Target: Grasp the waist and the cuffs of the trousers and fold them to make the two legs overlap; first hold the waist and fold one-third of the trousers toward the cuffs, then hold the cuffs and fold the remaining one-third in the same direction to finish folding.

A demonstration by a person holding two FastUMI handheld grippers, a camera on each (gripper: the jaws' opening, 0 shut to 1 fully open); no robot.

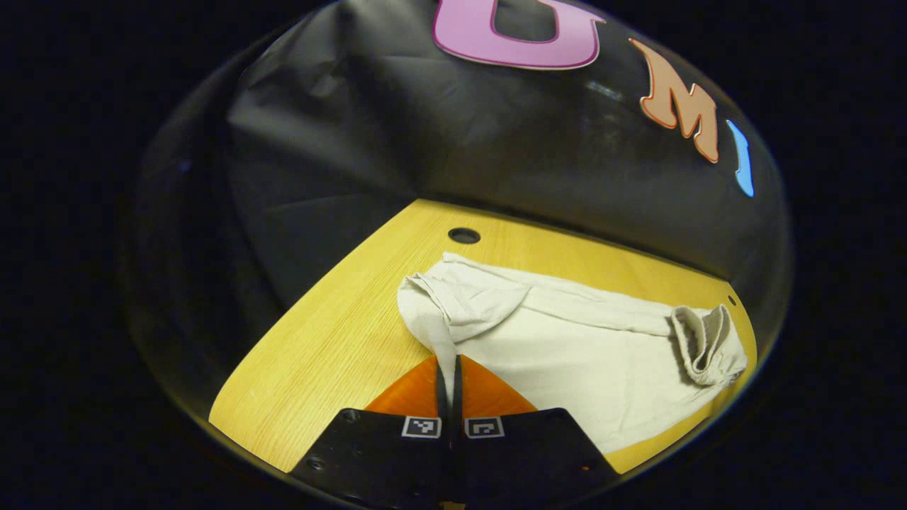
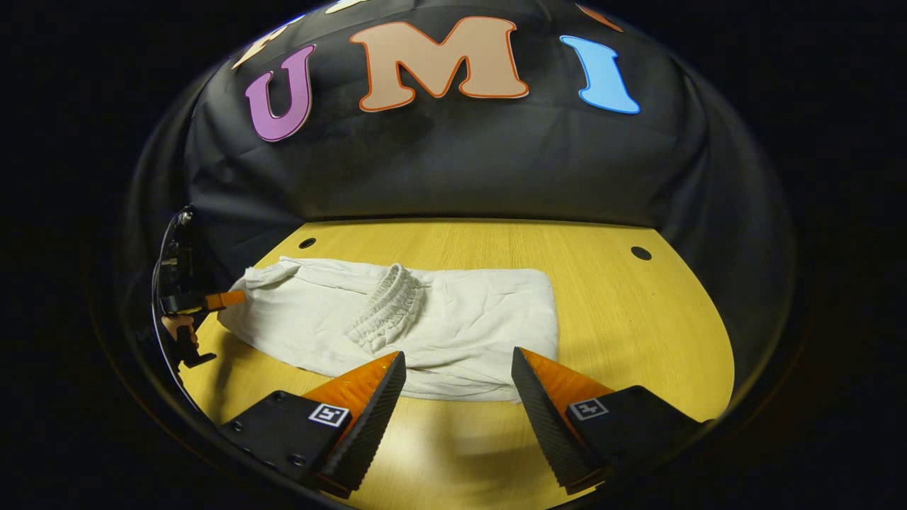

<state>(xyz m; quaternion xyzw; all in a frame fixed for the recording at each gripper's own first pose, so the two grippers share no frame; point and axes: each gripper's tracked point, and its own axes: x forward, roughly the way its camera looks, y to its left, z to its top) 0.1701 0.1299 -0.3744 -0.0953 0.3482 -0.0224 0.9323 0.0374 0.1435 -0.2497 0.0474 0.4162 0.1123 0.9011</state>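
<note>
1. Your trousers [image 2: 439,319] are a pale cream woven cloth, soft and lightly creased, lying on a table [image 2: 623,319] of yellow wood-grain laminate with small round holes near its far edge.
2. In the right gripper view the garment is a flattened, roughly oblong bundle with a gathered, ribbed elastic waist [image 2: 386,304] folded over onto its middle, the ruching standing up in a ridge.
3. Its long axis runs left to right across that view, parallel to the table's far edge, with the square folded end at the right and the narrower end toward the left.
4. Your left gripper [image 1: 449,368] has its fingers pressed together on a pinch of cloth at the trousers' left corner, pulled up into a narrow tented peak.
5. Your right gripper [image 2: 459,368] sits with its fingers wide apart, just in front of the near edge of the trousers, gripping nothing.
</note>
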